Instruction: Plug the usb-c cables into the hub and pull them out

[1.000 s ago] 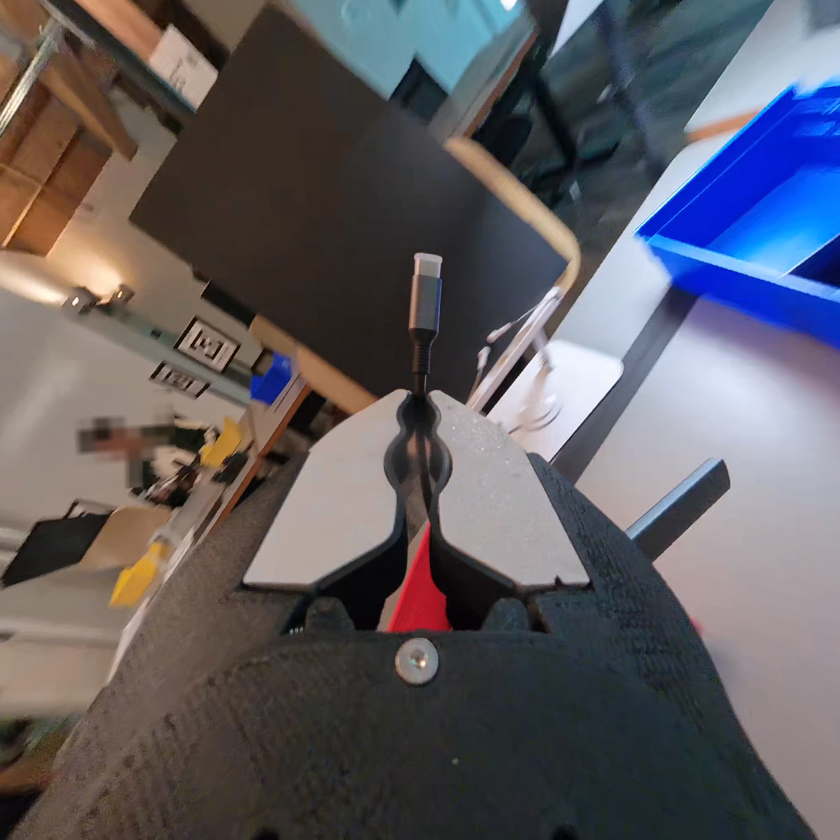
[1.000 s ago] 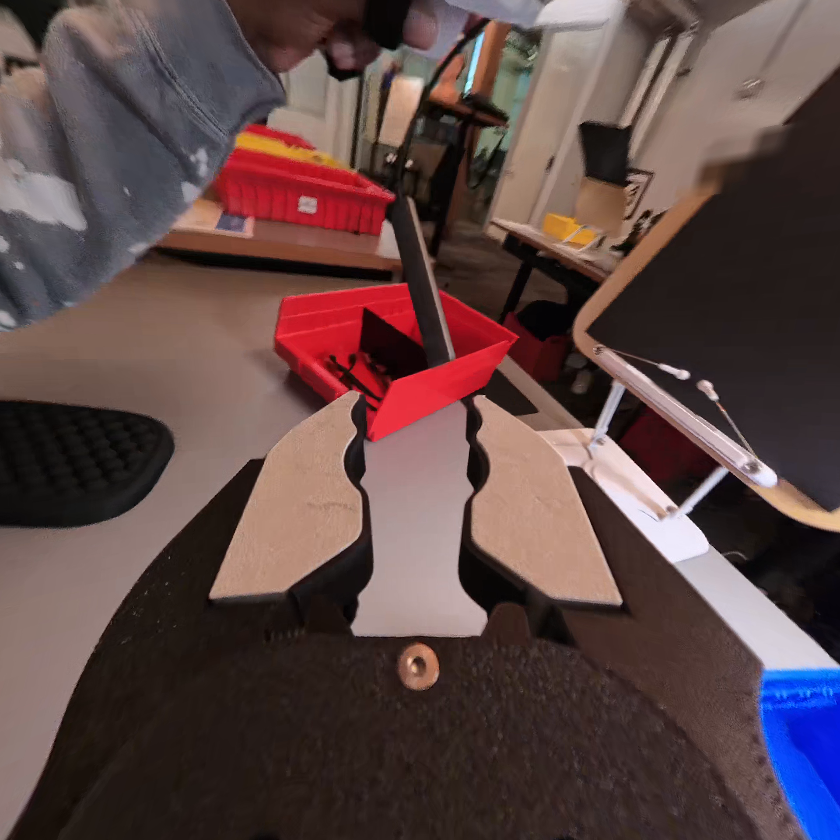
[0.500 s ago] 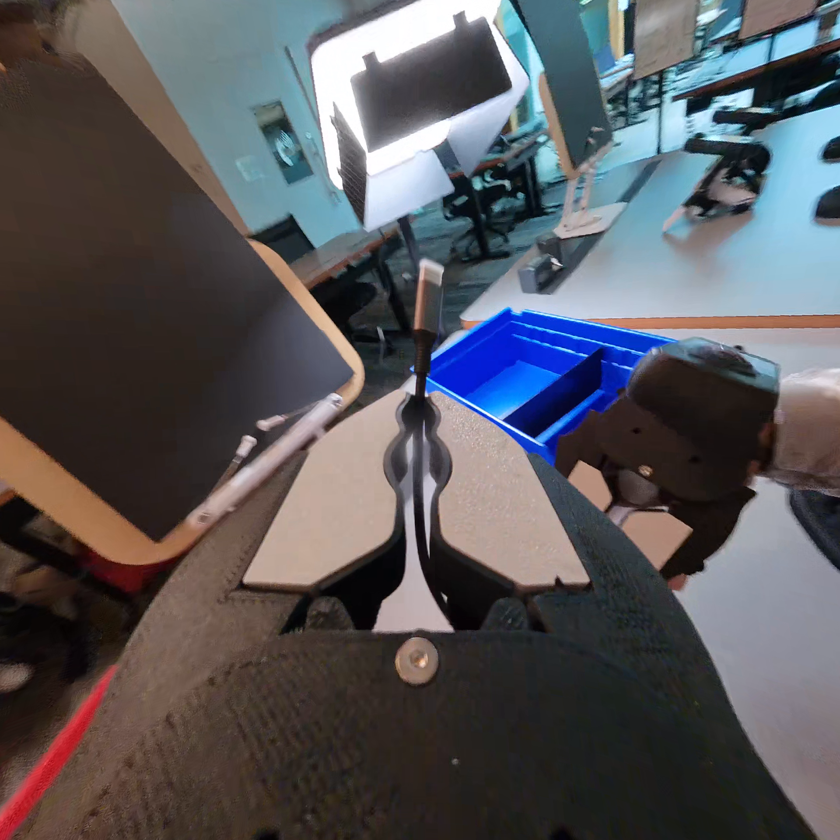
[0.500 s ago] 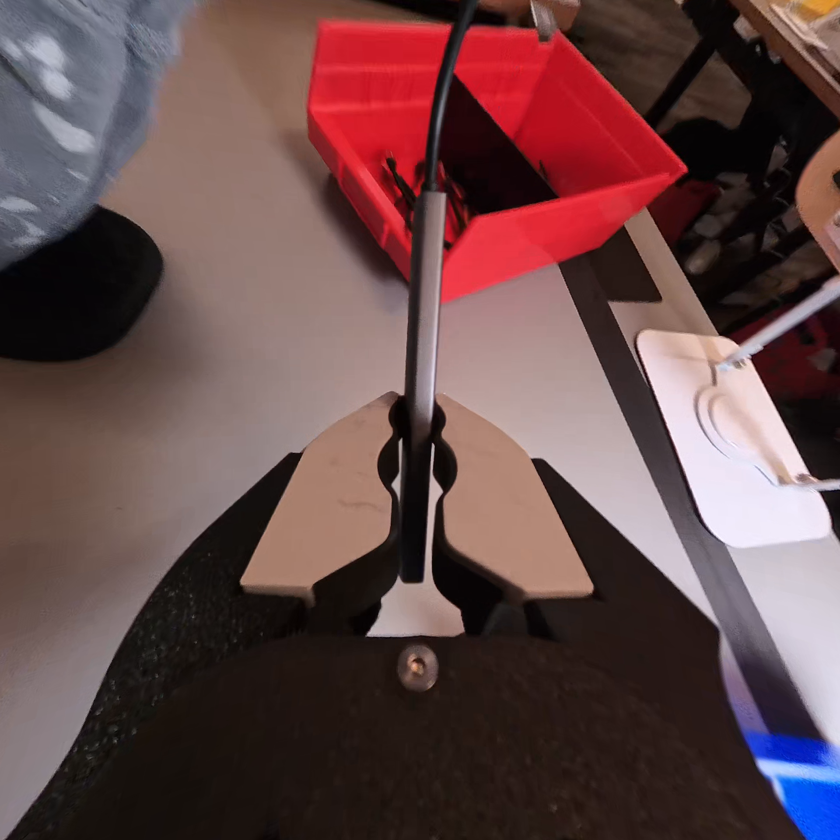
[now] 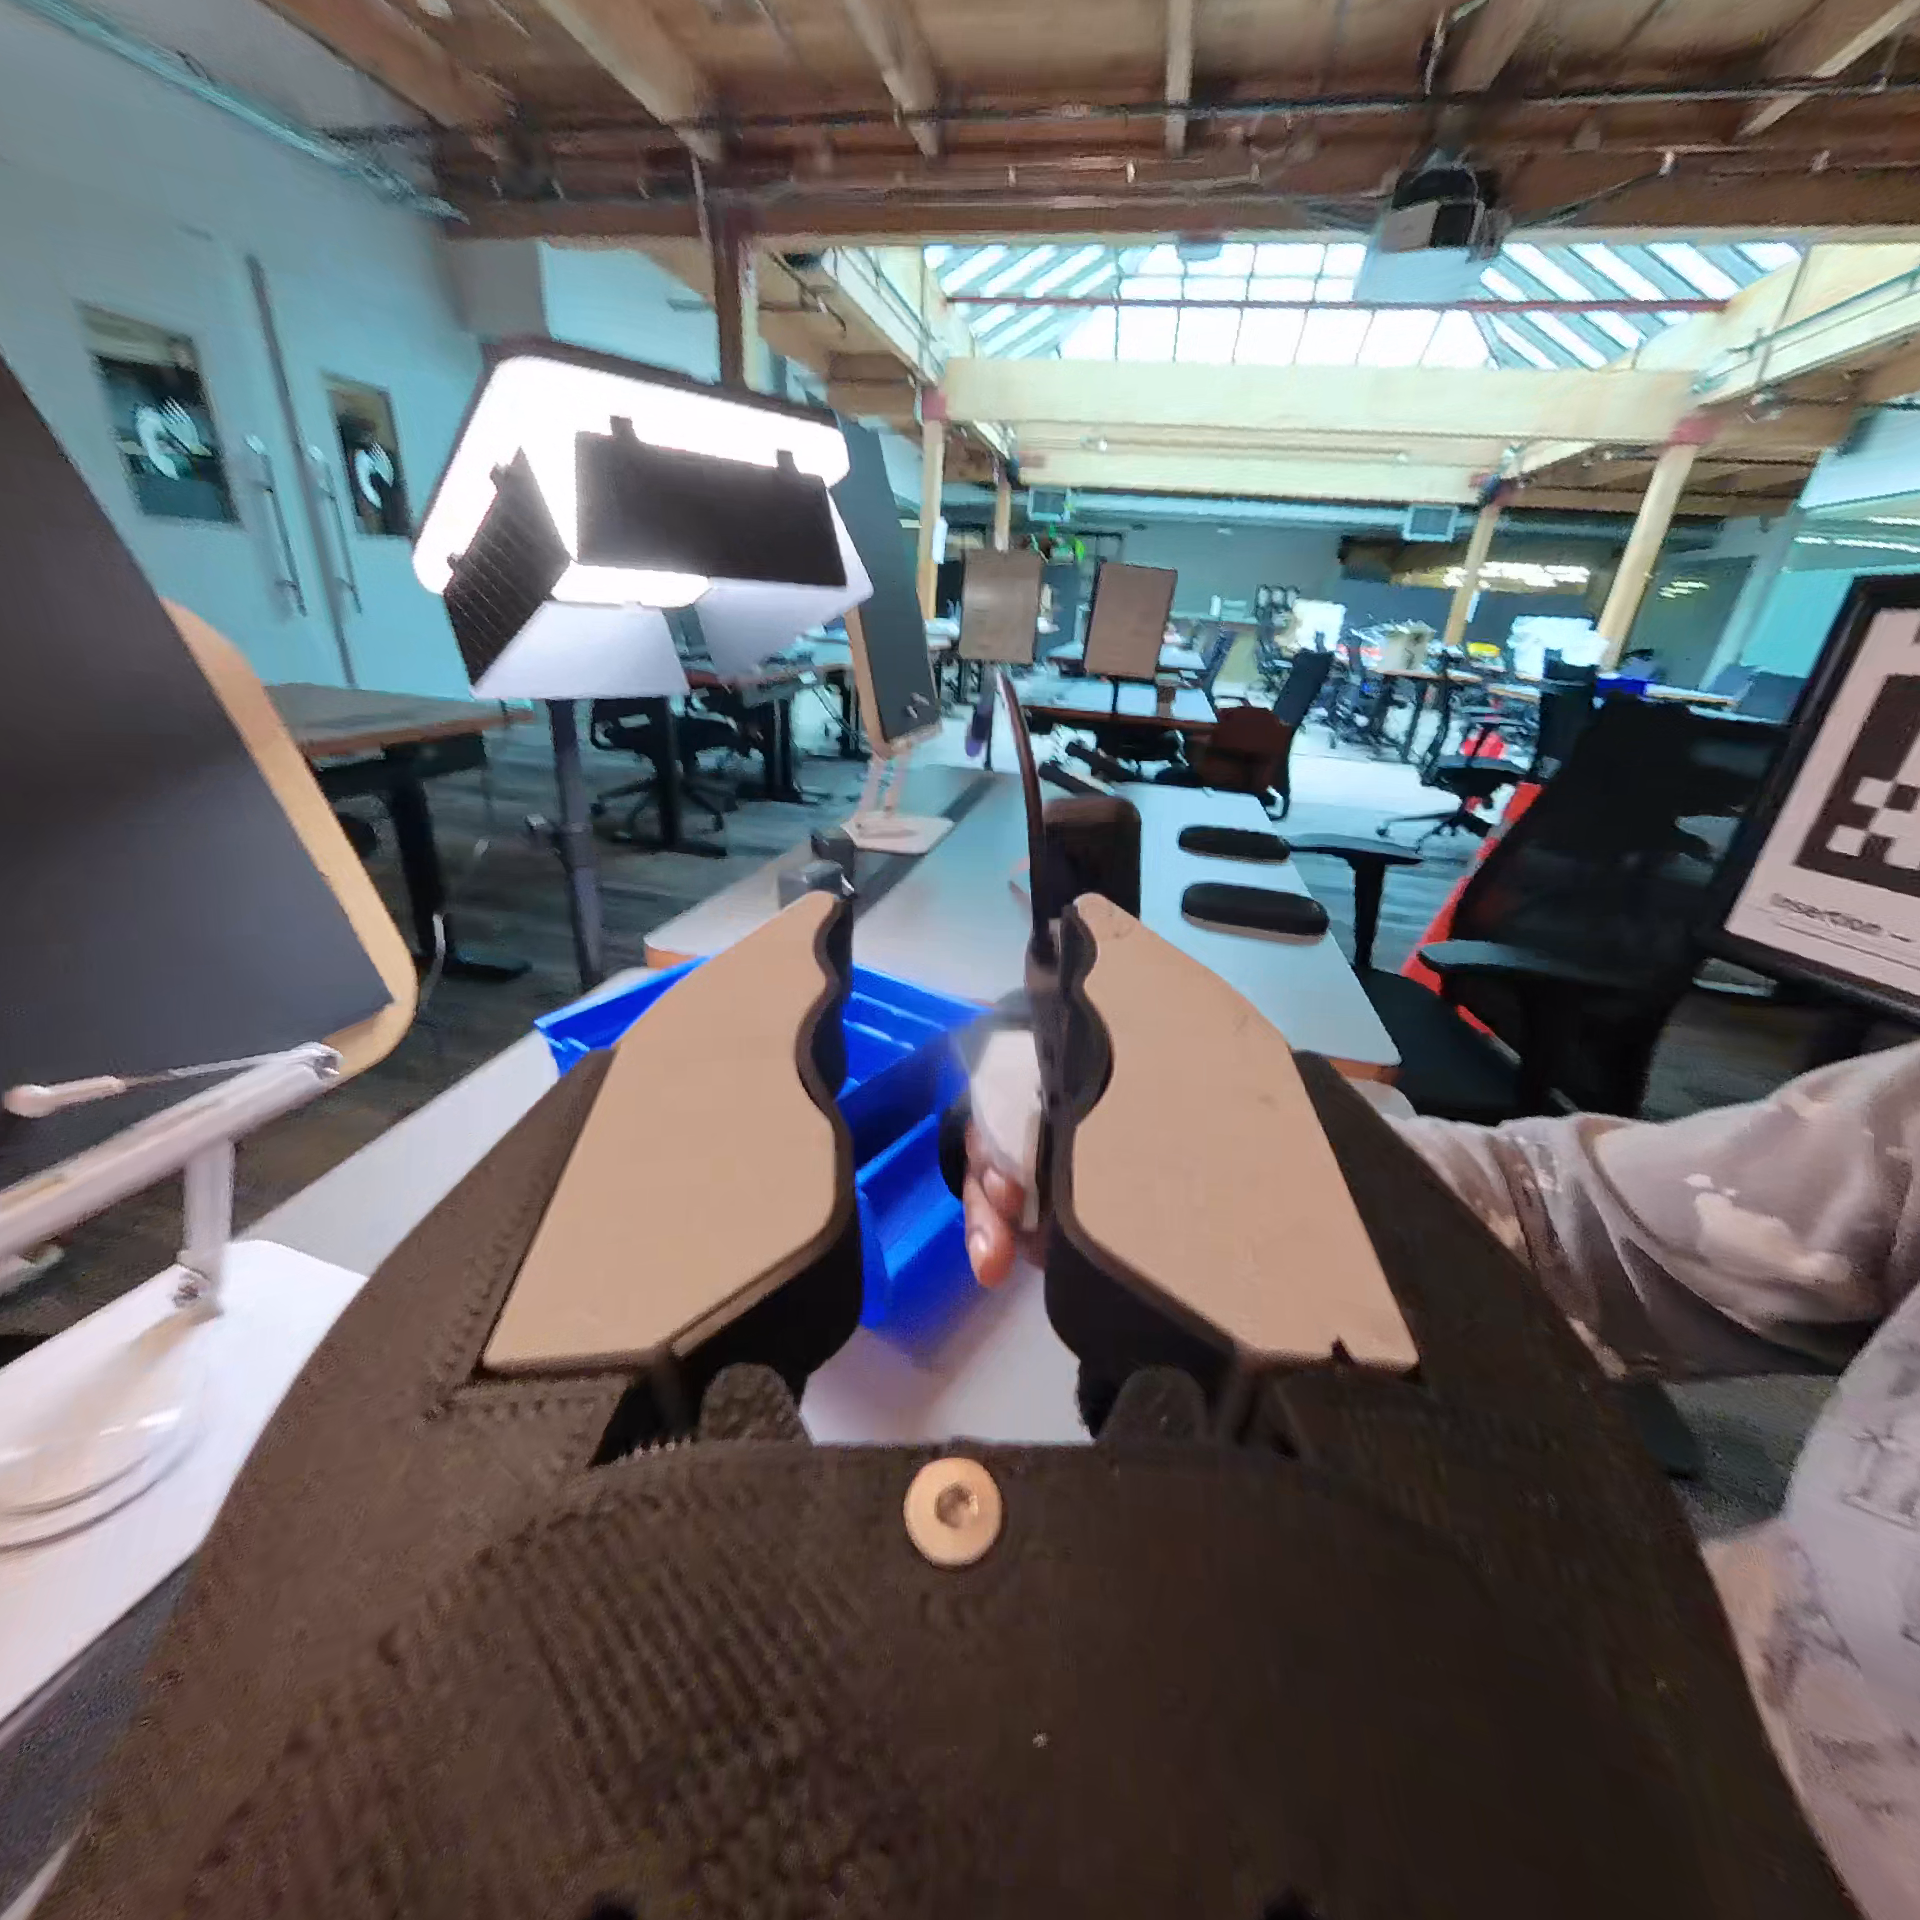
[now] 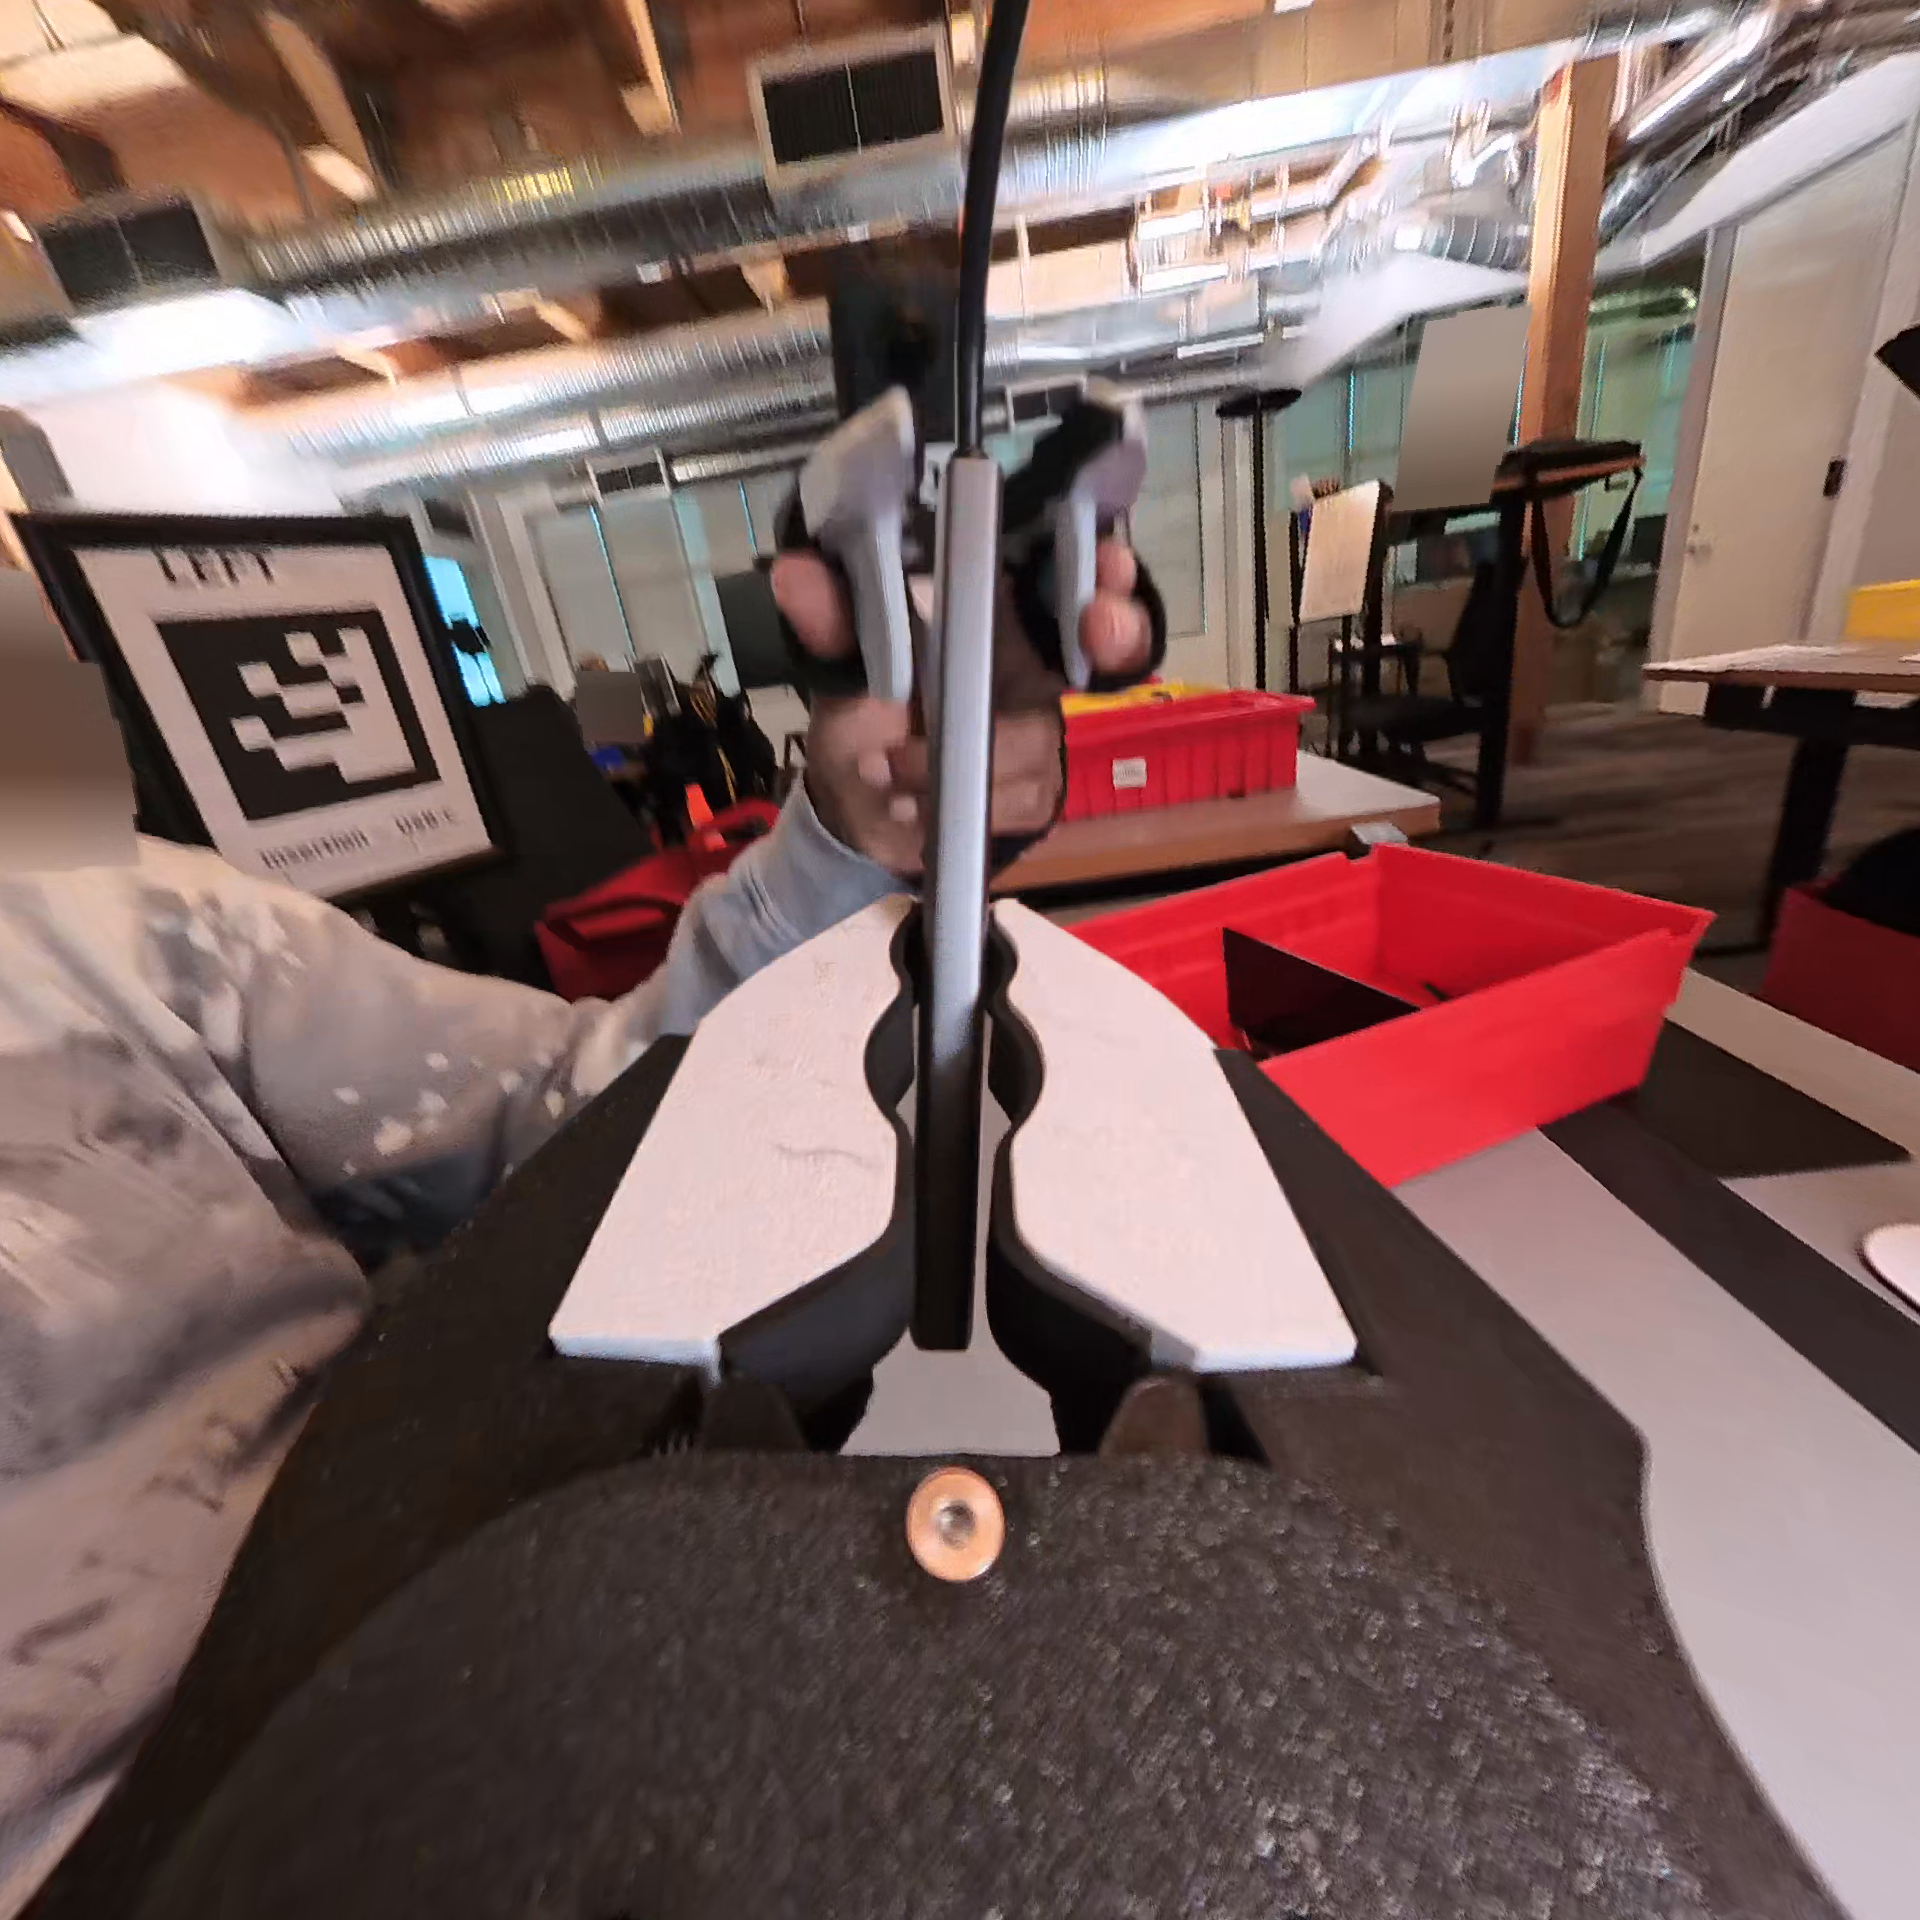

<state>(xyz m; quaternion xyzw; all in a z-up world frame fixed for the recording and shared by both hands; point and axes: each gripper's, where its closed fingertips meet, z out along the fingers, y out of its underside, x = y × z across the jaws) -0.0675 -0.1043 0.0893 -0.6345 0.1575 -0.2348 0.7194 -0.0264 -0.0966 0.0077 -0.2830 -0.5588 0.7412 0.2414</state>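
Observation:
My right gripper (image 6: pixel 951 914) is shut on the slim grey hub (image 6: pixel 956 727), which stands upright between its fingers. The hub's black cable (image 6: pixel 982 208) rises from its top end. My left gripper (image 5: pixel 956 914) is open and holds nothing. In the right wrist view it (image 6: pixel 971 540) faces me, with one finger on each side of the hub's top end. In the left wrist view a dark blurred piece with a black cable (image 5: pixel 1023 790) sits against the inner edge of my right-hand finger. No loose usb-c plug is in view.
A red bin (image 6: pixel 1455 997) with a black divider stands on the grey table, right of the right gripper. A blue bin (image 5: pixel 894 1122) lies under the left gripper. A black panel on a white stand (image 5: pixel 135 831), a lit softbox (image 5: pixel 644 540) and a marker board (image 6: pixel 281 707) surround the table. Left tips to right tips: about 10 centimeters.
My left gripper has opened and the usb-c plug it held is gone from its fingers. Both grippers have tilted up and now face each other. The right stays shut on the hub.

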